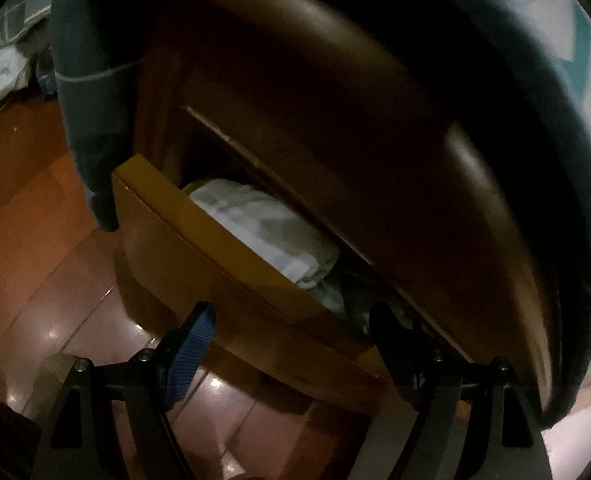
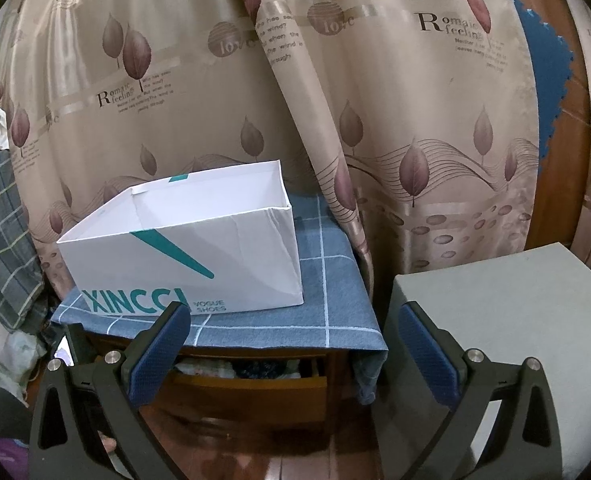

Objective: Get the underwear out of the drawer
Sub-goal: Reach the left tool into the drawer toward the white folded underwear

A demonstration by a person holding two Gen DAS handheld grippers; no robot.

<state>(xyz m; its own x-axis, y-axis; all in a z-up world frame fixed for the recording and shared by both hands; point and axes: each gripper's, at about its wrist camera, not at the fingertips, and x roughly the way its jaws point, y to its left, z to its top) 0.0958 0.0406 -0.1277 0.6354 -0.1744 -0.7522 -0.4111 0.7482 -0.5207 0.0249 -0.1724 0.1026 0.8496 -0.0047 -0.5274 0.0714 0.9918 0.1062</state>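
Note:
A wooden drawer [image 1: 199,236] stands partly pulled out of a dark nightstand. Folded pale underwear [image 1: 263,224] lies inside it, half under the cabinet top. My left gripper [image 1: 291,320] is open and straddles the drawer's front edge, one finger outside the front panel and the other inside the gap, touching no cloth that I can see. In the right wrist view the same drawer [image 2: 251,380] shows from the front with pale and dark clothes [image 2: 231,368] in it. My right gripper [image 2: 291,320] hangs open in front of the nightstand, well back from the drawer, with nothing between its fingers.
A white open shoe box [image 2: 187,240] sits on the blue checked cloth [image 2: 335,276] covering the nightstand. A grey stool [image 2: 507,320] stands to the right. A patterned curtain [image 2: 375,100] hangs behind. The cloth's edge [image 1: 91,92] drapes beside the drawer, above a glossy wooden floor [image 1: 55,300].

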